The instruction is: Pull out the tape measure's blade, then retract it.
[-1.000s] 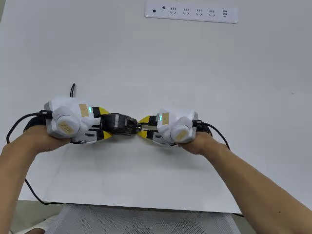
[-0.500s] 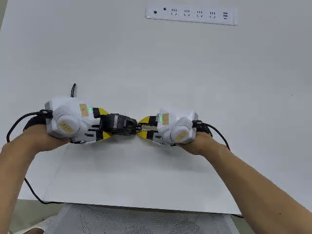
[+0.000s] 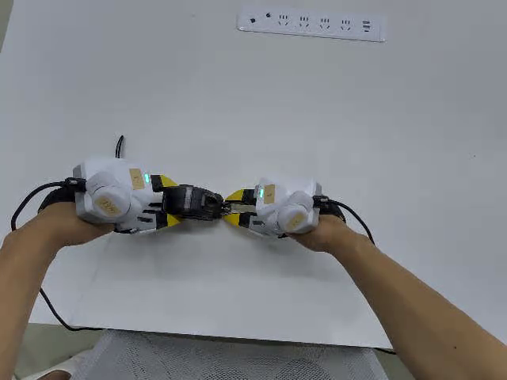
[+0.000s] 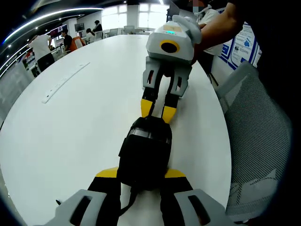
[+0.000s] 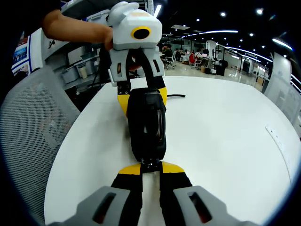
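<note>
Bright, even light falls from overhead in the head view, leaving the white table nearly washed out, with only soft, faint shadows on it; focus is sharp. Both gripper views bend strongly toward their edges (fisheye), where the room goes soft. There the ceiling lamps flare as bright strips and dots, and the black tape shows a dull sheen but little detail.

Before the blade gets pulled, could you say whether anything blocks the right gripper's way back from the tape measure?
Nothing visible does: the table beyond the right gripper is bare; it pinches the tape measure at one end.
</note>
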